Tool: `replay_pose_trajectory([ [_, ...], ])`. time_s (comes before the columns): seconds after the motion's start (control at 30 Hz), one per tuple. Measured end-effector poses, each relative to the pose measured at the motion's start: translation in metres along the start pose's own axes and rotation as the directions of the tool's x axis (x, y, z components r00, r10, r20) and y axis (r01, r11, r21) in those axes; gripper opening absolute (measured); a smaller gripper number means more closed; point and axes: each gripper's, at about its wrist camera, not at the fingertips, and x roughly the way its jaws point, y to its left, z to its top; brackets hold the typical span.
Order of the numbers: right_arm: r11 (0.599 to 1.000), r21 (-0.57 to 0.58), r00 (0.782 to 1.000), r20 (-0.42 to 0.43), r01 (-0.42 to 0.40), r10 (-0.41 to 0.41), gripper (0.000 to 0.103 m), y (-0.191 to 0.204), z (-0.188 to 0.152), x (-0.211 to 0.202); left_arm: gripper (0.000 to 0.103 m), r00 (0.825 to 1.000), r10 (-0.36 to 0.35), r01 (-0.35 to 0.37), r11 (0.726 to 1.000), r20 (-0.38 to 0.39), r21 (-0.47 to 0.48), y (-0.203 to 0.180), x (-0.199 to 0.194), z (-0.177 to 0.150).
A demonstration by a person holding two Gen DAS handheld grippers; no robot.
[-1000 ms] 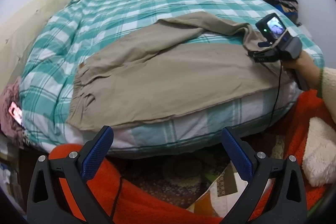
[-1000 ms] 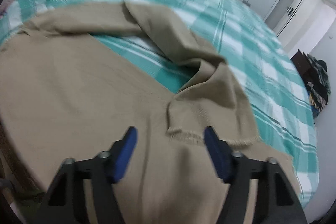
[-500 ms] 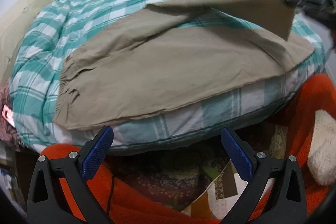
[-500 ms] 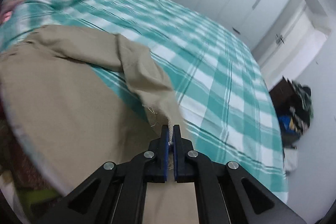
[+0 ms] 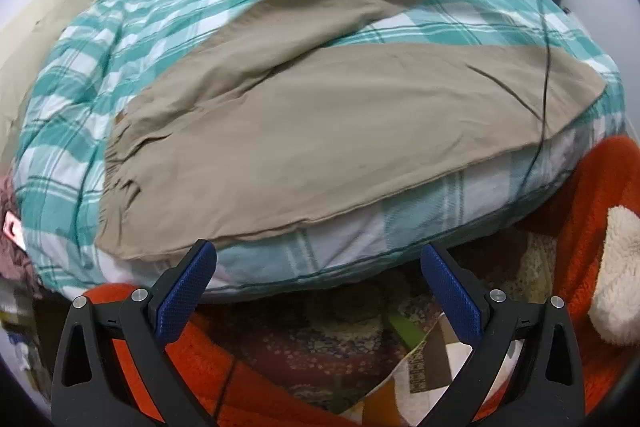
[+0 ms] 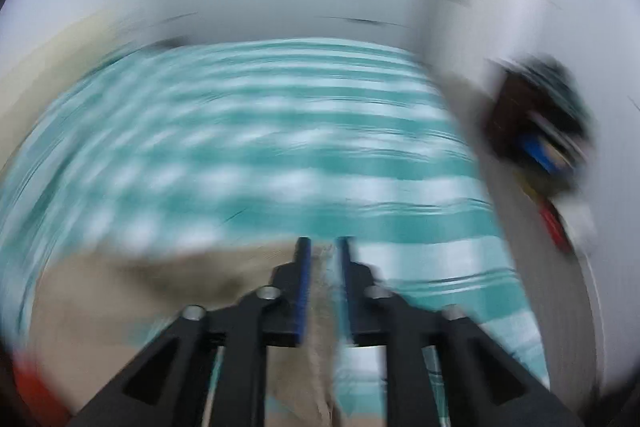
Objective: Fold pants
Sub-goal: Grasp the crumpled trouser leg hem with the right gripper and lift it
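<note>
Khaki pants (image 5: 320, 131) lie across the bed (image 5: 100, 83) on its teal-and-white checked cover, waistband at the left, 1 leg flat along the near edge. I see the other leg raised off the cover, slanting up to the top right. My left tongs (image 5: 318, 303) hang wide apart with nothing between them, over an orange blanket (image 5: 592, 195) below the bed edge. My right view is badly blurred; the right tongs (image 6: 323, 287) are parting, a strip of khaki fabric in the narrow gap between their 2 pads.
</note>
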Motion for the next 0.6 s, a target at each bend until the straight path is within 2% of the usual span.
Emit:
replay_pose_trajectory([
  [0.07, 0.988, 0.066, 0.989, 0.028, 0.143, -0.145, 0.027, -0.024, 0.013, 0.018, 0.102, 1.0, 0.013, -0.013, 1.0, -0.005, -0.028, 0.009, 0.003, -0.002],
  [0.1, 0.984, 0.082, 0.986, 0.041, 0.16, -0.164, 0.027, -0.029, 0.006, 0.023, 0.102, 1.0, 0.012, -0.013, 0.999, -0.016, -0.043, 0.013, 0.007, -0.003],
  [0.13, 0.985, 0.097, 0.988, 0.047, 0.14, -0.145, 0.029, -0.032, -0.005, 0.029, 0.102, 0.999, 0.004, -0.007, 0.998, -0.039, -0.066, 0.019, 0.015, -0.002],
  [0.17, 0.989, 0.104, 0.994, 0.036, 0.103, -0.107, 0.036, -0.033, -0.021, 0.036, 0.102, 0.998, -0.012, 0.006, 0.996, -0.065, -0.091, 0.024, 0.024, 0.0],
  [0.27, 0.997, 0.071, 0.996, -0.085, 0.005, 0.001, 0.038, -0.025, -0.09, 0.078, 0.102, 0.99, -0.057, 0.041, 0.992, -0.131, -0.119, 0.029, 0.047, 0.008],
  [0.33, 0.997, 0.05, 0.983, -0.171, -0.055, 0.063, 0.038, -0.013, -0.151, 0.103, 0.102, 0.989, -0.064, 0.053, 0.995, -0.13, -0.086, 0.03, 0.061, 0.027],
  [0.37, 0.995, 0.049, 0.975, -0.204, -0.085, 0.093, 0.038, -0.009, -0.177, 0.111, 0.102, 0.993, -0.056, 0.049, 0.996, -0.106, -0.076, 0.033, 0.066, 0.043],
  [0.47, 0.985, 0.049, 0.955, -0.24, -0.166, 0.173, 0.038, 0.015, -0.239, 0.118, 0.102, 0.998, 0.018, -0.012, 0.995, 0.058, -0.098, 0.054, 0.077, 0.102],
  [0.53, 0.967, 0.033, 0.937, -0.239, -0.252, 0.253, 0.038, 0.039, -0.261, 0.119, 0.102, 0.985, 0.079, -0.056, 0.987, 0.152, -0.15, 0.071, 0.095, 0.144],
  [0.6, 0.947, 0.01, 0.919, -0.236, -0.322, 0.315, 0.038, 0.069, -0.262, 0.119, 0.102, 0.968, 0.156, -0.111, 0.97, 0.198, -0.218, 0.09, 0.131, 0.185],
])
